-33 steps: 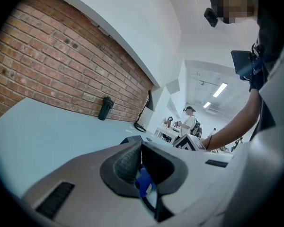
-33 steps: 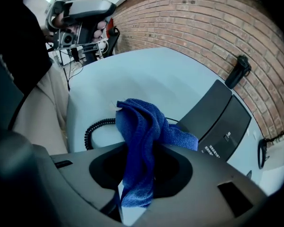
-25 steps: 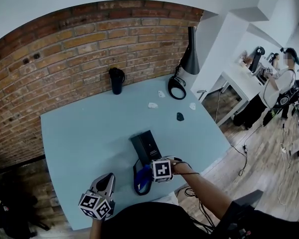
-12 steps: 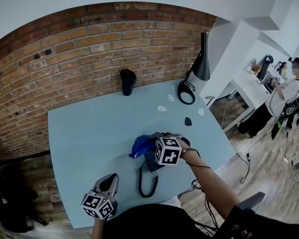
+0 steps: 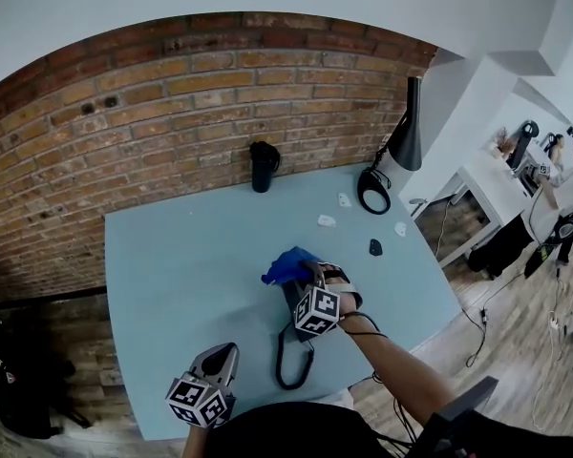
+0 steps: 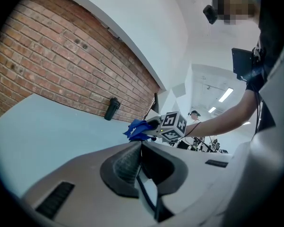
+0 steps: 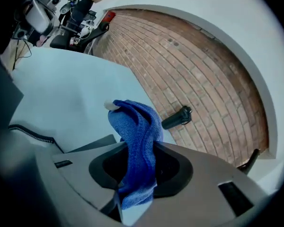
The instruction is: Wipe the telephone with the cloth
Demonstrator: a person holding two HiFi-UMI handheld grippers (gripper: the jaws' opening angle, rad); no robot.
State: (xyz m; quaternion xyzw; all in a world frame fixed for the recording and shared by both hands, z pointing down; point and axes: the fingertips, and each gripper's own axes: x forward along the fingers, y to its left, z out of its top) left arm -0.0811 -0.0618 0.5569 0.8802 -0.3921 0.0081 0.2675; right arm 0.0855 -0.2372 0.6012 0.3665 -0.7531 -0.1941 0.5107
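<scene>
Swept back from the desk's (image 5: 172,256) front edge, the soft, limp cloth (image 5: 288,265) lies over the telephone (image 5: 292,303), pinched in the right tongs (image 5: 310,273). The left tongs (image 5: 220,359), pressed together and empty, could probably steady the light, rigid telephone by its body.

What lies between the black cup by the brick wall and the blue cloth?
Nothing. In the head view, only bare light blue table top separates the tall black cup from the blue terry cloth, which the right gripper holds.

Two grippers (image 5: 223,350) (image 5: 309,271), one cloth (image 5: 288,265), one telephone (image 5: 292,299), one tumbler (image 5: 262,166), one lamp (image 5: 404,141), three white scraps (image 5: 326,221).
</scene>
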